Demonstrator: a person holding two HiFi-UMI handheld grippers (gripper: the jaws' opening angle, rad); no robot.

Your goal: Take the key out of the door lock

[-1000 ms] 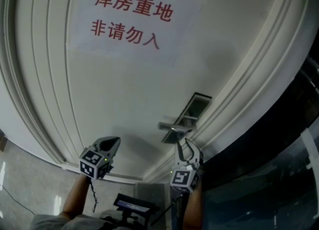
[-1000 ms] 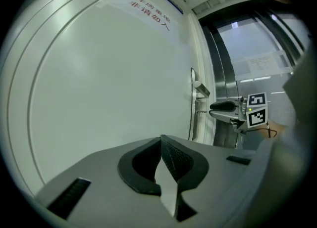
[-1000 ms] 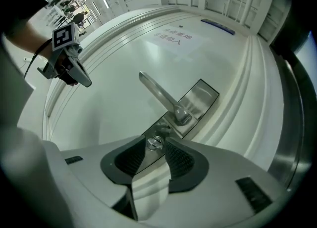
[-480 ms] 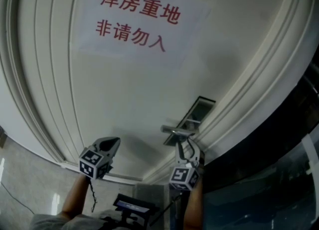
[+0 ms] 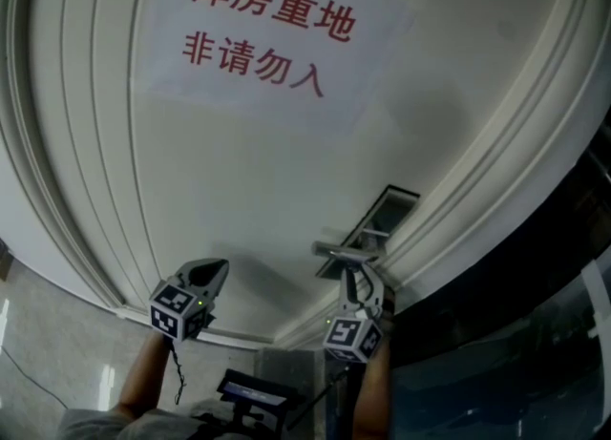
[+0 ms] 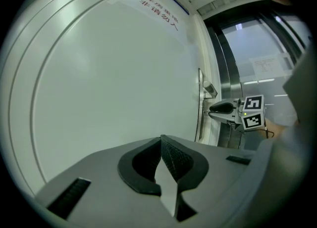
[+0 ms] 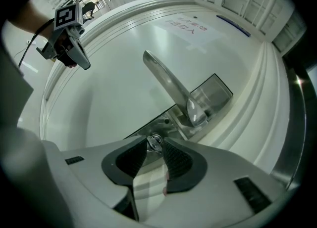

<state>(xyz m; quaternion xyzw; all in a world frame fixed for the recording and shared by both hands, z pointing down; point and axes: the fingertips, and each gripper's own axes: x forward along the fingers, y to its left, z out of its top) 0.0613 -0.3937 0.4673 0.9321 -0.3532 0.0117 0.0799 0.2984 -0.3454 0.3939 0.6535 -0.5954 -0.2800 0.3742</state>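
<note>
A small silver key (image 7: 155, 141) sticks out of the lock cylinder in the metal lock plate (image 7: 214, 92), below the lever handle (image 7: 168, 86) of the white door (image 5: 239, 180). My right gripper (image 7: 155, 144) has a jaw on each side of the key's head, and the jaws are closing on it; a thin gap still shows at the pads. In the head view the right gripper (image 5: 358, 272) points up at the handle (image 5: 342, 252), which hides the key. My left gripper (image 5: 212, 272) hangs shut and empty to the left, off the door.
A paper sign (image 5: 267, 37) with red characters is stuck on the door above. Raised door mouldings (image 5: 67, 142) curve on both sides. Dark glass panels and a metal frame (image 5: 535, 333) stand right of the door. The person's forearms reach up from below.
The right gripper has edged up closer to the lock and its jaws have narrowed around the key. The left gripper has stayed in place.
</note>
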